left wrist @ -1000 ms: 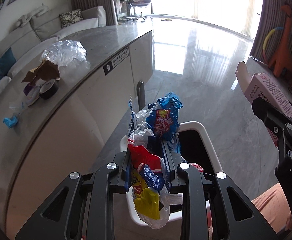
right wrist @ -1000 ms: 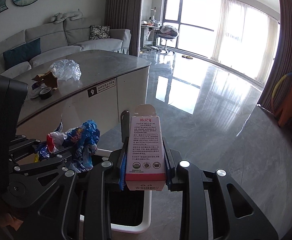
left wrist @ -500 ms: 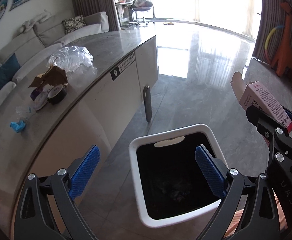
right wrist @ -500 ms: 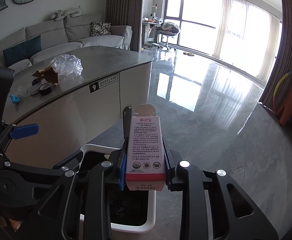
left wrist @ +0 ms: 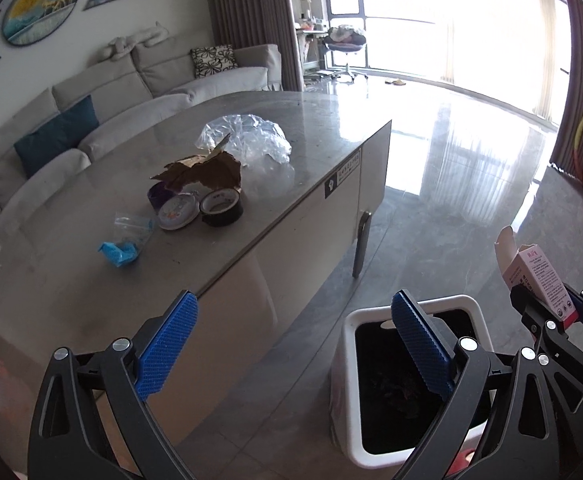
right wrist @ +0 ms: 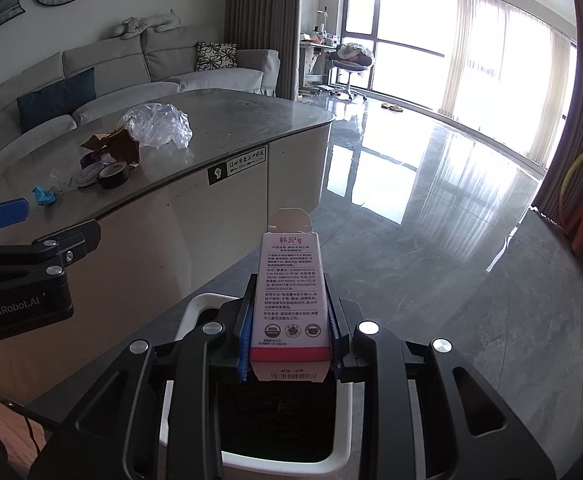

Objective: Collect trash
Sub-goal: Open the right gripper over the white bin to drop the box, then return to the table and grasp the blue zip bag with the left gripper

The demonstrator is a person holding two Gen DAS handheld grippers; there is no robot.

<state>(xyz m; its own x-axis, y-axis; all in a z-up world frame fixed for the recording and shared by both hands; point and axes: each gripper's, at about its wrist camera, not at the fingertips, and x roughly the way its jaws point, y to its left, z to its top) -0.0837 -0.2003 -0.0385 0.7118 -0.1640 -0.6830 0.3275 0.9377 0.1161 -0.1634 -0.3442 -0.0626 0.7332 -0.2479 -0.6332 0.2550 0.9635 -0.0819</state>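
Pink carton (right wrist: 289,296) pinched in right tongs (right wrist: 290,328) above bin (right wrist: 343,456), left tongs (left wrist: 291,344) spread empty.

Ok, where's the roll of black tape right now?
In the left wrist view the black tape roll lies on the grey countertop, left of centre, beside a round white lid and just in front of the torn brown cardboard.

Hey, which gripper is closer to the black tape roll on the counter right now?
Left. The left gripper is open at the counter's edge, facing the black tape roll. The right gripper holds the pink box over the white bin, farther away.
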